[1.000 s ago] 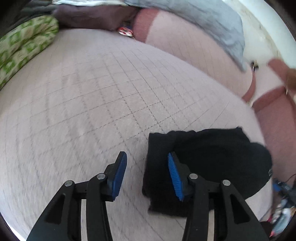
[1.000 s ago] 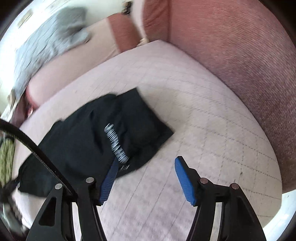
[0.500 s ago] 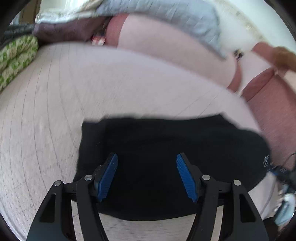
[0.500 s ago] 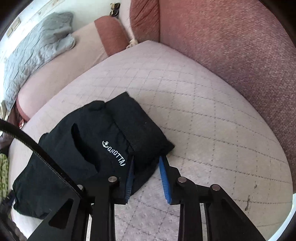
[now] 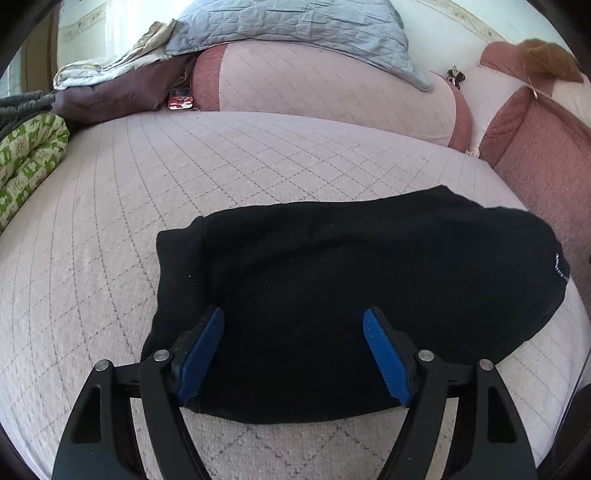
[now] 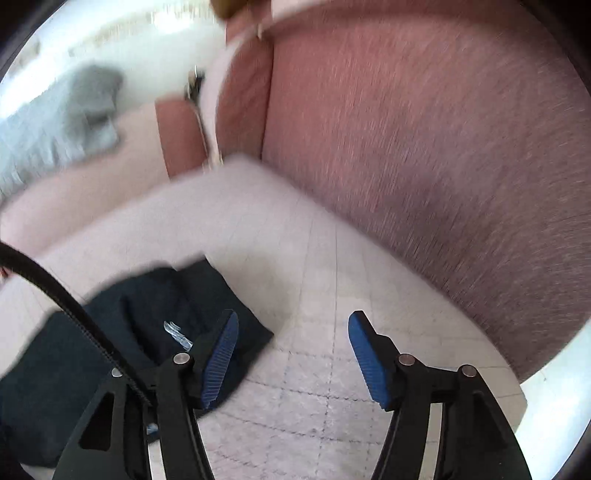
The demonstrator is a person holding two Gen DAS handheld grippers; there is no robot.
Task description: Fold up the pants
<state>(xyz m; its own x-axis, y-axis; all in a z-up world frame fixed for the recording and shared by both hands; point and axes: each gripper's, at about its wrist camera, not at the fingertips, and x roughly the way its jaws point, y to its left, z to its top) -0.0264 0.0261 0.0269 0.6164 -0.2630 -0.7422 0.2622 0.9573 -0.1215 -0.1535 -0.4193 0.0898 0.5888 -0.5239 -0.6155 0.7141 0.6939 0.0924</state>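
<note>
The black pants (image 5: 332, 280) lie folded in a compact bundle on the pink quilted sofa seat (image 5: 184, 166). My left gripper (image 5: 293, 354) is open and empty, its blue pads just above the near edge of the bundle. In the right wrist view, which is blurred, the pants (image 6: 147, 314) lie at lower left with white lettering (image 6: 177, 334) showing. My right gripper (image 6: 293, 358) is open and empty, over the bare seat (image 6: 332, 277) just right of the pants' corner.
A grey-blue quilt (image 5: 295, 26) lies over the sofa back. A green patterned blanket (image 5: 26, 162) and dark purple cloth (image 5: 110, 96) sit at the left. A reddish cushion (image 6: 424, 147) rises to the right. A black cable (image 6: 55, 288) crosses the right wrist view.
My right gripper has opened, let go of the pants' corner and drawn away to the right. My left gripper has stayed open, steadying over the near edge of the bundle.
</note>
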